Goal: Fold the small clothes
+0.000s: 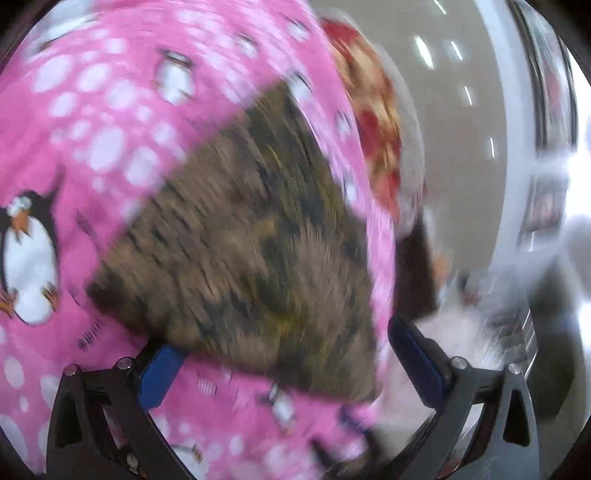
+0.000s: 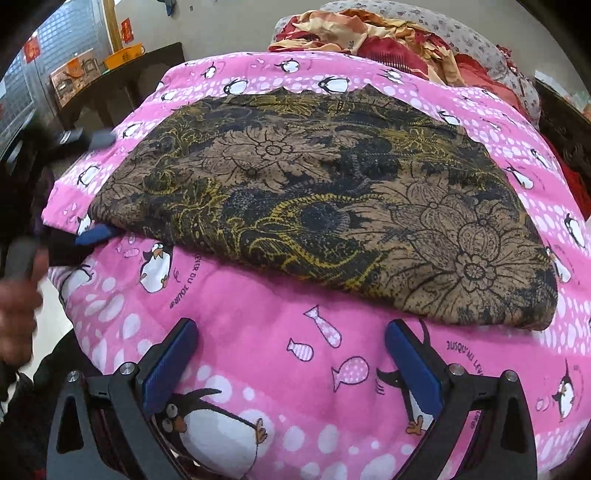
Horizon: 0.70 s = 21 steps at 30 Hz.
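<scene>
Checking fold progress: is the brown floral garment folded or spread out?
Folded. The garment lies doubled on the pink blanket, a thick rounded fold edge along its near side.

The brown floral garment [image 2: 317, 206] is thin matt woven cloth lying on the pink penguin-print bedcover [image 2: 280, 369], a soft, slightly quilted matt fabric. Beyond the bedcover, a red-and-cream cloth [image 2: 373, 33] looks crumpled. The right gripper [image 2: 291, 365] has matt black plastic arms, blue ribbed pads [image 2: 168, 365] and shiny metal bolts.

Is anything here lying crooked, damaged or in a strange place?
Nothing looks damaged or spilled. The brown floral garment lies folded and fairly flat on the pink penguin blanket. Only a heap of red and yellow cloth behind it is crumpled. The left gripper view is blurred, so small faults could be missed.
</scene>
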Each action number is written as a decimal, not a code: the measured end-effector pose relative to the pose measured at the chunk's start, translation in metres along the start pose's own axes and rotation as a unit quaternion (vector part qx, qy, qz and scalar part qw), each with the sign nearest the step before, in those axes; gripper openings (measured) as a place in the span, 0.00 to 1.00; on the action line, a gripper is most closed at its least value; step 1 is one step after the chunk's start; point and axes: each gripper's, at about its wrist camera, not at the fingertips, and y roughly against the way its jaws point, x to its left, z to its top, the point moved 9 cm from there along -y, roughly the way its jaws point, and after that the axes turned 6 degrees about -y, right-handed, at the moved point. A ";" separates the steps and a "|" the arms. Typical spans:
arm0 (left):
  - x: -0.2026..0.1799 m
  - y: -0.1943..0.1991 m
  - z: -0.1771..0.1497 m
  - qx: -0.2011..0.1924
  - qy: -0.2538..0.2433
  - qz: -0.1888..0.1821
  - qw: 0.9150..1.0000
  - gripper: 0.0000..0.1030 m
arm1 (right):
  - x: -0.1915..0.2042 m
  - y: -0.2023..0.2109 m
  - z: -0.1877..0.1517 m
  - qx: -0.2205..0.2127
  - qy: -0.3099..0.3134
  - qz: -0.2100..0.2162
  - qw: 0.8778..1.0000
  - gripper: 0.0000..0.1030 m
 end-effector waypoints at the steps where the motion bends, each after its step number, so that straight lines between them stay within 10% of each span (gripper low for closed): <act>1: 0.003 0.004 0.008 -0.014 0.014 0.000 1.000 1.00 | 0.000 0.001 0.000 0.000 0.002 0.000 1.000 1.00; 4: 0.014 0.019 0.026 -0.061 0.038 0.007 0.997 1.00 | 0.000 0.000 -0.001 -0.001 0.000 0.003 1.000 1.00; 8: -0.005 -0.002 0.001 0.007 -0.006 -0.012 1.000 1.00 | 0.001 0.000 -0.002 0.002 -0.002 0.002 1.000 1.00; 11: -0.007 0.003 0.007 -0.016 -0.050 0.018 0.998 1.00 | 0.002 0.007 0.006 0.002 0.003 0.003 1.000 0.99; 16: 0.009 0.008 0.015 -0.040 -0.060 0.078 0.994 0.83 | 0.014 0.048 0.085 -0.057 0.057 0.011 0.997 0.99; 21: 0.025 0.009 0.020 -0.062 -0.078 0.169 0.981 0.22 | 0.062 0.034 0.192 -0.043 0.105 0.047 0.992 1.00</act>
